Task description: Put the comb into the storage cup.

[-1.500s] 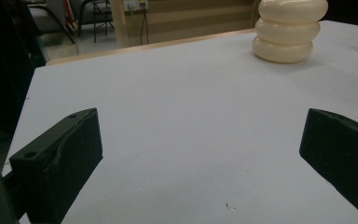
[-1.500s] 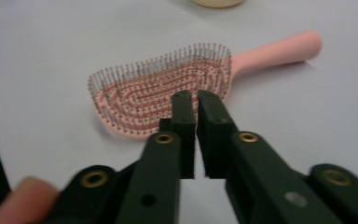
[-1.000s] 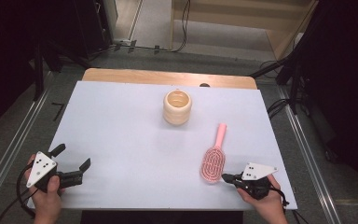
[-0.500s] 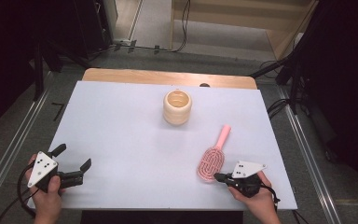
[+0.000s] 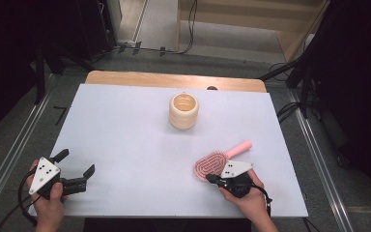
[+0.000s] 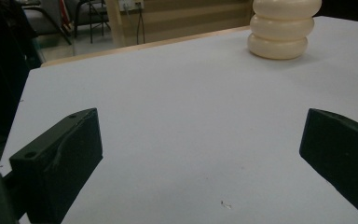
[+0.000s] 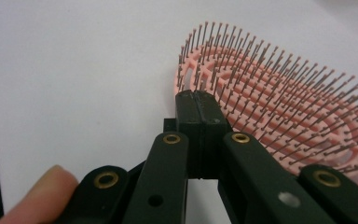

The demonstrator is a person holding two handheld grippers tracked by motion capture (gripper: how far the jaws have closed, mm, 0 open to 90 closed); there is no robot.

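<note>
Plastic and bristles make the pink hairbrush [image 7: 279, 98] light, stiff, springy on top (likely slippery on its handle). It lies on the desk [image 5: 125, 130], head against the right gripper [image 7: 196, 95], fingers pressed together; the rim or handle suits gripping. The left gripper [image 5: 75, 166] is spread.

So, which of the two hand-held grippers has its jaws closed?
The right hand-held gripper, jaws pressed together against the pink hairbrush; the left hand-held gripper stands wide open.
</note>
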